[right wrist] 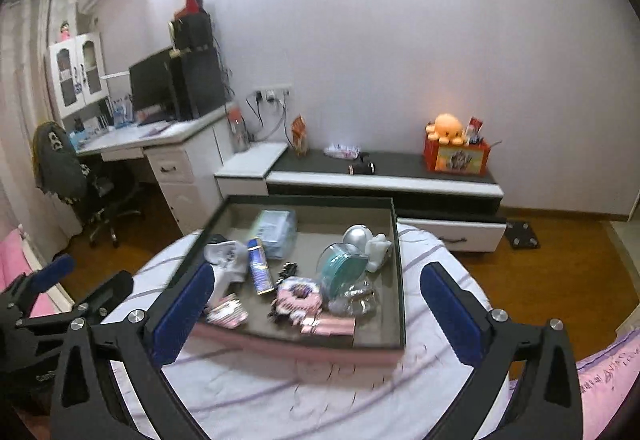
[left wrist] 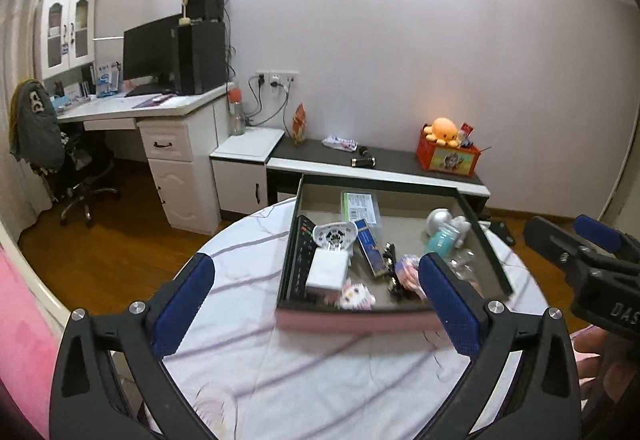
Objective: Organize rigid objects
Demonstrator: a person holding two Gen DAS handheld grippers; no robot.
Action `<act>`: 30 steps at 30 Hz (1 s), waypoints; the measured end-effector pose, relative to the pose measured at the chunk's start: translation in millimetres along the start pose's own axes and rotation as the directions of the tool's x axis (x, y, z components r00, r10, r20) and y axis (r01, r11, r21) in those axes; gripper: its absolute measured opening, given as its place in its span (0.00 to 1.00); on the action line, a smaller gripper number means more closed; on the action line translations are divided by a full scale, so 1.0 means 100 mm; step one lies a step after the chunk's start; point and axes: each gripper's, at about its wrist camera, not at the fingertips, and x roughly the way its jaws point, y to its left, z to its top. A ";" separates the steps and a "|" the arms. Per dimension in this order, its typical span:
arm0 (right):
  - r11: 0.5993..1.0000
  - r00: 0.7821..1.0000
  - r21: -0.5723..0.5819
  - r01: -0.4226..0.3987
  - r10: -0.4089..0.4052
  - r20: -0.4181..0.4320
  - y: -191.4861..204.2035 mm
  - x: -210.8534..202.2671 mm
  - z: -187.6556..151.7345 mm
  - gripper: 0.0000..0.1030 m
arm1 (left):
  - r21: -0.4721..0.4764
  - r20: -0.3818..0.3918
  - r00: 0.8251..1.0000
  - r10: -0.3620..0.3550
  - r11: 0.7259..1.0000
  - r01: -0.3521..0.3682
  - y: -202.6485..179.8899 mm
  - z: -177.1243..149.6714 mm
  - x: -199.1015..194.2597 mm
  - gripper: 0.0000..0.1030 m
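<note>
Both hand-held grippers sit closest to us with their blue pads spread wide and nothing between them: left hand-held gripper (left wrist: 316, 304), right hand-held gripper (right wrist: 318, 308). We see each one poke into the other's view, the right at the left view's right edge, the left at the right view's left edge. Just beyond them a shallow dark tray (left wrist: 486, 240) with a pink front edge rests on the round table (left wrist: 248, 280) with its striped cloth. In the tray the left view shows a white charger block (left wrist: 327, 269) lying on a black remote (left wrist: 298, 260), which the right view mostly hides behind a pad. We get the teal round case (right wrist: 346, 268), pink scrunchie (right wrist: 298, 294) and pink tubes (right wrist: 330, 328) best from the right. Both views show the blue box (right wrist: 260, 270), a silver figure (right wrist: 360, 238) and a clear packet (left wrist: 360, 206) at the back. An orange plush (left wrist: 442, 130) sits in a red box on the low cabinet behind.
</note>
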 end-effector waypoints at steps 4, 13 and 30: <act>1.000 0.999 -0.003 0.003 -0.003 0.049 0.11 -0.55 -0.11 1.00 | -0.017 0.035 0.999 0.015 1.000 -0.014 0.07 -0.14 -0.53 1.00; 1.000 0.993 0.002 0.022 -0.022 0.116 0.24 -1.49 -0.59 1.00 | -0.010 0.099 0.995 0.034 0.999 -0.033 0.12 -0.62 -1.47 1.00; 0.996 0.978 0.036 0.078 -0.084 0.189 0.20 -2.33 -1.15 1.00 | 0.030 0.167 0.985 -0.028 0.999 0.023 -0.09 -1.02 -2.24 1.00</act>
